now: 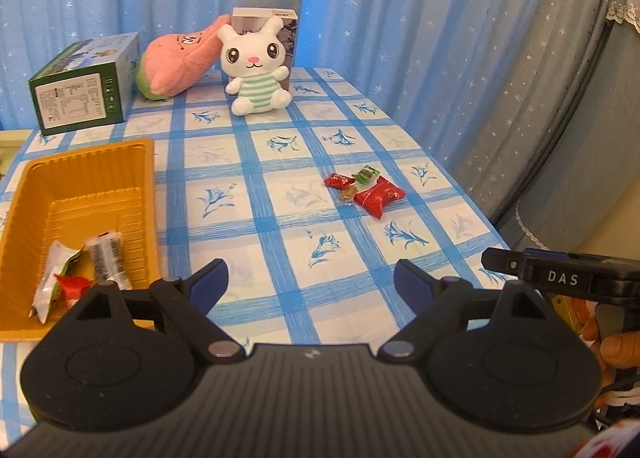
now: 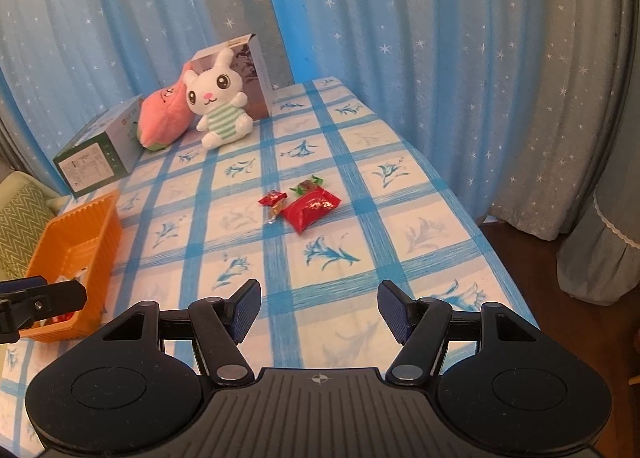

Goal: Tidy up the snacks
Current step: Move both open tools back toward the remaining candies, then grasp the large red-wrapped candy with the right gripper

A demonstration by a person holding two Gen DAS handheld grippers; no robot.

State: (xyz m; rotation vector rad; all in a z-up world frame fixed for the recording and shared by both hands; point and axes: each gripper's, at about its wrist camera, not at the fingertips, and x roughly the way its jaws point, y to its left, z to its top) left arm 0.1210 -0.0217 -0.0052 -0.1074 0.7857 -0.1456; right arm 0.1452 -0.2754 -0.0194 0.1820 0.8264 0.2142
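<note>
A small heap of wrapped snacks lies mid-table: a large red packet (image 1: 379, 195) (image 2: 312, 206), a small red candy (image 1: 337, 180) (image 2: 273, 198), a green-ended candy (image 1: 366, 174) (image 2: 309, 184) and a brownish one (image 1: 348, 193). An orange tray (image 1: 86, 161) (image 2: 98, 217) at the left holds several wrappers (image 1: 74, 270). My left gripper (image 1: 310, 282) stands open and empty beside the tray's near right corner. The right gripper (image 2: 319, 310) is also open and empty, short of the heap; its finger (image 1: 516, 264) shows in the left wrist view.
At the table's far end stand a white plush rabbit (image 1: 256, 65) (image 2: 218, 107), a pink plush (image 1: 180, 57), a green box (image 1: 84, 91) and a grey box (image 2: 256, 73). Blue star curtains hang behind. The table's right edge (image 2: 472, 209) drops to dark floor.
</note>
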